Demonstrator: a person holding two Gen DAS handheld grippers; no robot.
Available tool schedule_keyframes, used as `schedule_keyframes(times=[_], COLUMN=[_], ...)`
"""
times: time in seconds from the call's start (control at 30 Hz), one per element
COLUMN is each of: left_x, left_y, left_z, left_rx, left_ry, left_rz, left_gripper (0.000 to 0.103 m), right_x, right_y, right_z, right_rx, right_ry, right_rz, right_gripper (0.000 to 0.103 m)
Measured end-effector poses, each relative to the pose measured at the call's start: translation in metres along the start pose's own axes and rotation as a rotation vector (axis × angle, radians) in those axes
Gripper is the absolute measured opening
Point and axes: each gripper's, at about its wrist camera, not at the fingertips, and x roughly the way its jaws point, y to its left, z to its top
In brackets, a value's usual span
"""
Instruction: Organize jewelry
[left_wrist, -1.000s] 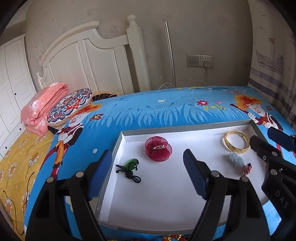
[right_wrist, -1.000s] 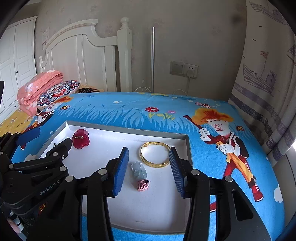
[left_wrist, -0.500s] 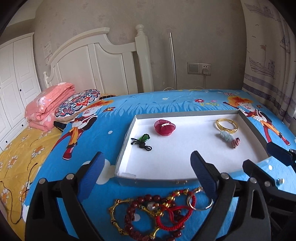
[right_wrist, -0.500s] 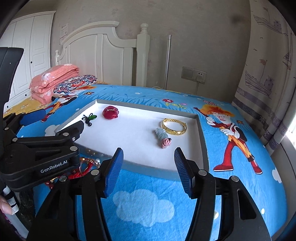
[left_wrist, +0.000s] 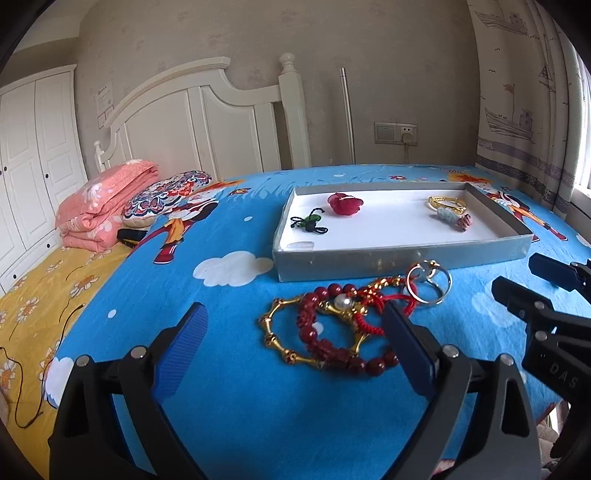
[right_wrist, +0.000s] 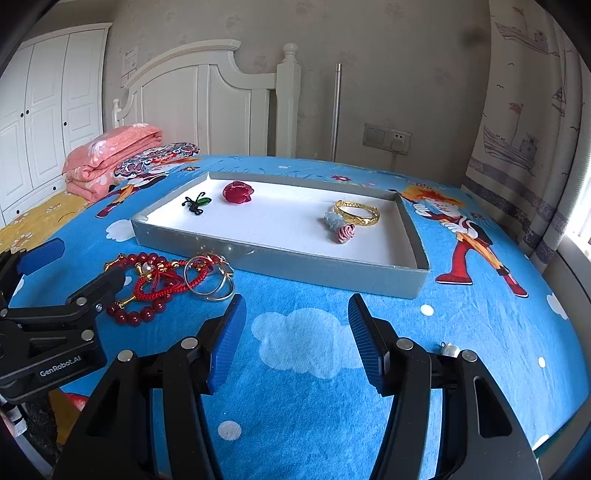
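— Step in hand? Fetching more jewelry: tangled pile (left_wrist: 351, 325) on the bed (left_wrist: 229, 398), just outside the tray's (left_wrist: 402, 254) near edge.

— Grippers? Left gripper (left_wrist: 295, 354) wide apart over the pile, holding nothing; right gripper (right_wrist: 297, 339) apart too, over bare blanket.

— Next? Probably lowering onto one bracelet (strands overlap, so picking cleanly matters).

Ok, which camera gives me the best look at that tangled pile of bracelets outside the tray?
The left wrist view: the bracelet pile lies spread out just ahead of the open left claw, only its right edge hidden by a finger. In the right wrist view the pile sits far left, partly hidden behind the left claw's body.
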Motion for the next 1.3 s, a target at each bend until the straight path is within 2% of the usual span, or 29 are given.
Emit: schedule_keyframes(times=[0.37, 0.77, 0.9, 1.17, 1.3], left_x=[-0.017, -0.016, -0.018, -0.018, -0.018], left_y=[0.029, 0.043, 0.041, 0.045, 0.048], left_z=[-0.015, -0.026, -0.026, -0.029, -0.030], left_rx=[-0.060, -0.084, -0.068, -0.076, -0.086], left_ry=[-0.039, -0.014, -0.030, -0.036, -0.032], left_rz=[0.025, 0.044, 0.049, 0.049, 0.047], left_gripper=[0.093, 0.093, 0.093, 0.094, 0.094], right_x=[0.002, 0.011, 0.018, 0.038, 0.048], right_y=[0.012, 0.031, 0.037, 0.051, 0.057], right_z=[-0.006, 0.002, 0.015, 0.034, 0.040], right_rx=[-0.027, -0.037, -0.017, 0.042, 0.031], right_ry=[0.002, 0.036, 0.042, 0.118, 0.154], right_rz=[-0.006, 0.084, 0.084, 0.062, 0.024], right_gripper=[0.055, 0.061, 0.061, 0.061, 0.061])
